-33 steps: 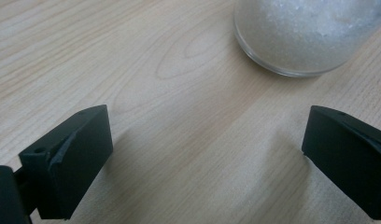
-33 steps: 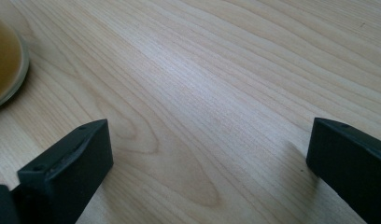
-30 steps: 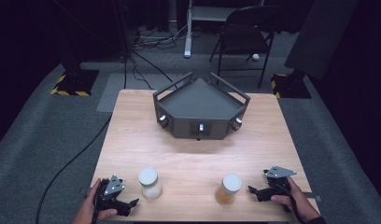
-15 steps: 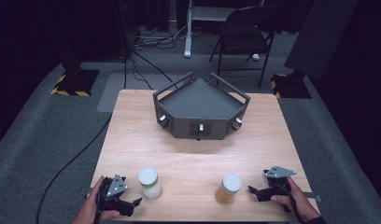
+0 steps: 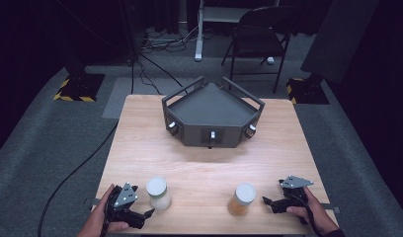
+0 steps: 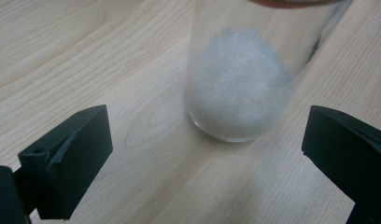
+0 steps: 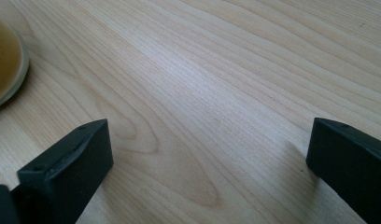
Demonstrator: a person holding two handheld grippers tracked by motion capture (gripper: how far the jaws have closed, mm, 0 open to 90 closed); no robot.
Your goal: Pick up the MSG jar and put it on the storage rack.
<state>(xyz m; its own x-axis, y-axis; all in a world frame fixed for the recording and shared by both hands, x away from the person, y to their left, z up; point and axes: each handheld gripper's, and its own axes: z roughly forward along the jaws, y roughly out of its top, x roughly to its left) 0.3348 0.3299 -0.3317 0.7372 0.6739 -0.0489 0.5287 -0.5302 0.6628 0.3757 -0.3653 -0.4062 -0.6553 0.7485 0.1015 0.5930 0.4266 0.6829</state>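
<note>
A clear jar with a white lid and white granules point(image 5: 158, 193) stands near the table's front left. Just left of it and slightly nearer the front edge, my left gripper point(image 5: 146, 215) lies open, held by a hand. In the left gripper view the jar point(image 6: 237, 88) stands a little beyond the wide-apart jaws of the gripper point(image 6: 207, 154), not touching them. A second jar with amber contents point(image 5: 240, 200) stands at the front right. My right gripper point(image 5: 266, 202) is open beside it, jaws pointing toward it. The right gripper view shows that jar point(image 7: 4, 60) at the left edge, outside the gripper point(image 7: 209, 158).
A dark grey angular box point(image 5: 212, 111) with knobs on its front faces and rails on its sides sits at the back middle of the wooden table point(image 5: 209, 163). Behind the table are a folding chair point(image 5: 259, 29) and floor cables point(image 5: 155, 44).
My left gripper has crept a little to the right, closer to the white-granule jar. The right gripper and both jars have stayed put.
</note>
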